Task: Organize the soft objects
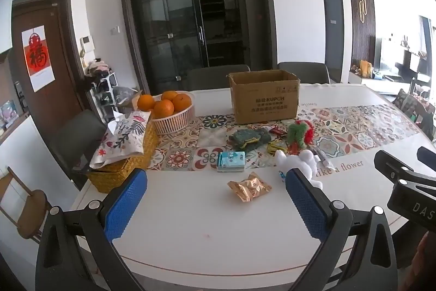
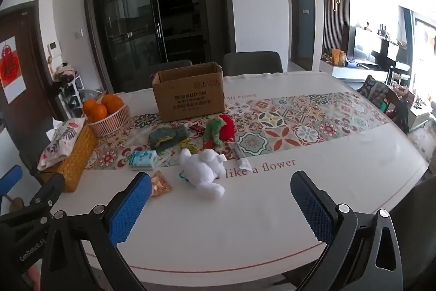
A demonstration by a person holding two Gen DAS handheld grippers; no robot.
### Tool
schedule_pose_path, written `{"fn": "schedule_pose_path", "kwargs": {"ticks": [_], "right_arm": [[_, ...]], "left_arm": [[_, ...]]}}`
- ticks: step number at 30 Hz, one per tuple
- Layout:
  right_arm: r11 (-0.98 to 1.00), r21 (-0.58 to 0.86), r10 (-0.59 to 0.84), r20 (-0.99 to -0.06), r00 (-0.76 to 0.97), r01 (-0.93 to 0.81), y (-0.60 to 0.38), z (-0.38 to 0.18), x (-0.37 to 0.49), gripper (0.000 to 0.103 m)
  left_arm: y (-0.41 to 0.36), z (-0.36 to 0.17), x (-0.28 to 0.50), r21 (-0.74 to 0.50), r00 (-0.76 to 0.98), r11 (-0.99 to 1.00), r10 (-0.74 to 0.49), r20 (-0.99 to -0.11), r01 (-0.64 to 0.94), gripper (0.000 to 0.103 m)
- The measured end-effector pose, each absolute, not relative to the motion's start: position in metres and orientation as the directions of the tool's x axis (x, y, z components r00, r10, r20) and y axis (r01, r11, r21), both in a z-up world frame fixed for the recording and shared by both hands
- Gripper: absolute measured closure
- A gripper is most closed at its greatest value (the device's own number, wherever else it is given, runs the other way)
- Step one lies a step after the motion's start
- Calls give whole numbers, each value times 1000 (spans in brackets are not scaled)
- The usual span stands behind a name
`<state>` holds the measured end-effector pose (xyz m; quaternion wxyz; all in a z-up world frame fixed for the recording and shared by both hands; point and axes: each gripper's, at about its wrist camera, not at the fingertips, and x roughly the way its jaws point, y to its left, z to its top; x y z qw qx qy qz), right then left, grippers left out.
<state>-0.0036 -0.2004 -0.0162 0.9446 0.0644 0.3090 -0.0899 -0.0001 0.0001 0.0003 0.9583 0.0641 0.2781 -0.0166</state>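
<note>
A white plush toy (image 2: 203,172) lies on the table near the front, also in the left wrist view (image 1: 299,164). Behind it lie a red and green plush (image 2: 219,128) (image 1: 299,134) and a dark green knitted cloth (image 2: 167,138) (image 1: 249,138). An open cardboard box (image 2: 190,93) (image 1: 264,97) stands further back. My left gripper (image 1: 216,199) is open and empty above the table's front, with a gold snack packet (image 1: 249,186) between its fingers' line. My right gripper (image 2: 220,205) is open and empty, just short of the white plush.
A basket of oranges (image 1: 170,111) and a wicker basket with a floral cloth (image 1: 122,154) stand at the left. A blue tissue pack (image 1: 231,161), a tube (image 2: 241,158) and small wrappers lie on the patterned runner (image 2: 299,122). Chairs (image 2: 252,63) stand behind the table.
</note>
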Motion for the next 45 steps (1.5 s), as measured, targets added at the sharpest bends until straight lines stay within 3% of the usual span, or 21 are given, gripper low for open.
{"fn": "schedule_pose_path", "kwargs": {"ticks": [45], "right_arm": [[976, 57, -136, -592, 794, 210, -191, -16, 4, 0]], "left_arm": [[11, 3, 5, 93, 859, 992, -22, -512, 81, 0]]}}
